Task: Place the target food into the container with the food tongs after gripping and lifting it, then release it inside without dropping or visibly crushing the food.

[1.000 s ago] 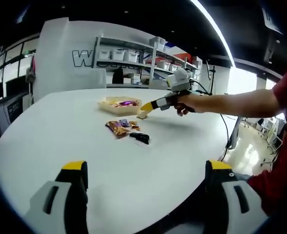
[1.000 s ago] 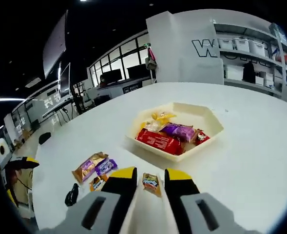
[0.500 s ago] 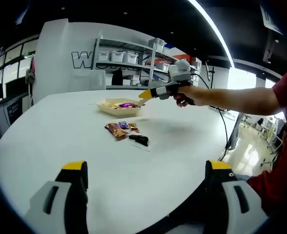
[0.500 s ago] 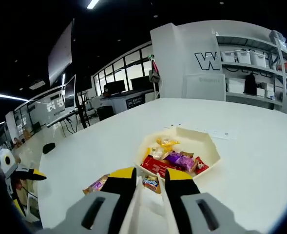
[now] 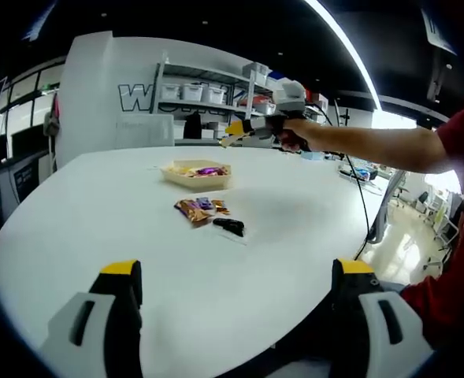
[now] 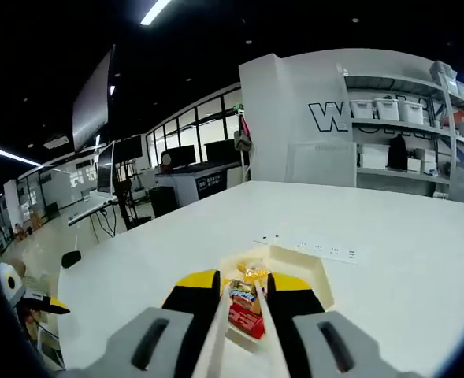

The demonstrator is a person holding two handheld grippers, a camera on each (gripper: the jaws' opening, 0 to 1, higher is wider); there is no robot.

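One gripper (image 6: 242,285) raised over tray (image 6: 310,266), holding snack (image 6: 243,294)

White round table (image 5: 98,205), storage shelves (image 5: 208,90), windows (image 6: 200,118), dark ceiling.

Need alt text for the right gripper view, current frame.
The right tool holds a small snack packet between white tongs, above a cream tray of wrapped snacks on a white table. Shelves with bins line the office behind.

One tray (image 5: 194,175), two loose snack packets (image 5: 198,208) and one black item (image 5: 229,227) on one table (image 5: 98,220).
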